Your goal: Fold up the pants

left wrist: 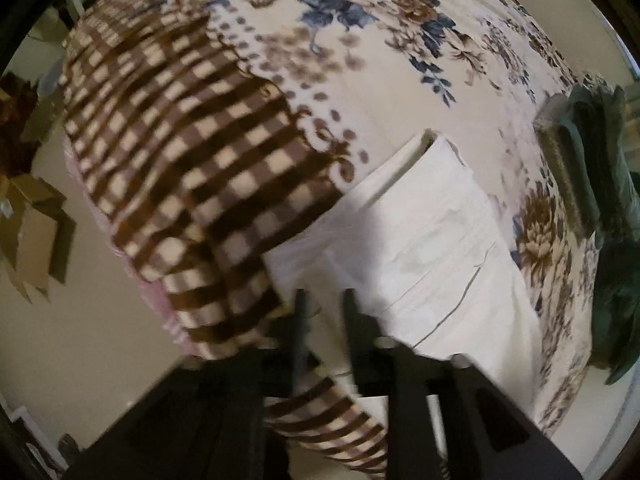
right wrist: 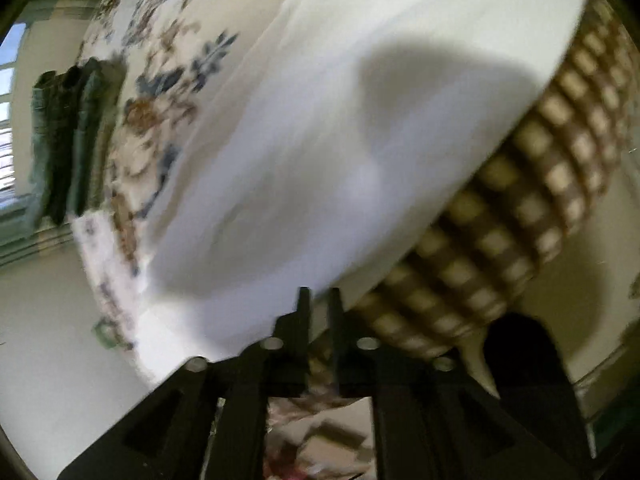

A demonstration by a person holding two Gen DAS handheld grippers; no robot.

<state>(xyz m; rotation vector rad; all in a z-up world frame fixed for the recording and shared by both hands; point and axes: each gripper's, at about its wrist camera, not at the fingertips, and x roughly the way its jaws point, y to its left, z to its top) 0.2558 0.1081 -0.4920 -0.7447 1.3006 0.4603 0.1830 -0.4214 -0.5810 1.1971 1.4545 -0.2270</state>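
White pants [left wrist: 432, 240] lie on the flower-and-check bedspread [left wrist: 168, 140], near the bed's edge. In the left wrist view my left gripper [left wrist: 326, 296] has its black fingers narrowly apart with the near white edge of the pants between them. In the right wrist view the pants [right wrist: 320, 160] fill the middle as a broad blurred white panel. My right gripper [right wrist: 320, 294] has its fingers close together on the pants' near edge, at the border with the check band [right wrist: 500, 248]. Both views are motion-blurred.
A folded dark green stack [left wrist: 588, 152] lies at the bed's far side, also seen in the right wrist view [right wrist: 76, 140]. Cardboard boxes [left wrist: 32, 232] stand on the floor by the bed. A window [right wrist: 8, 120] is at the left.
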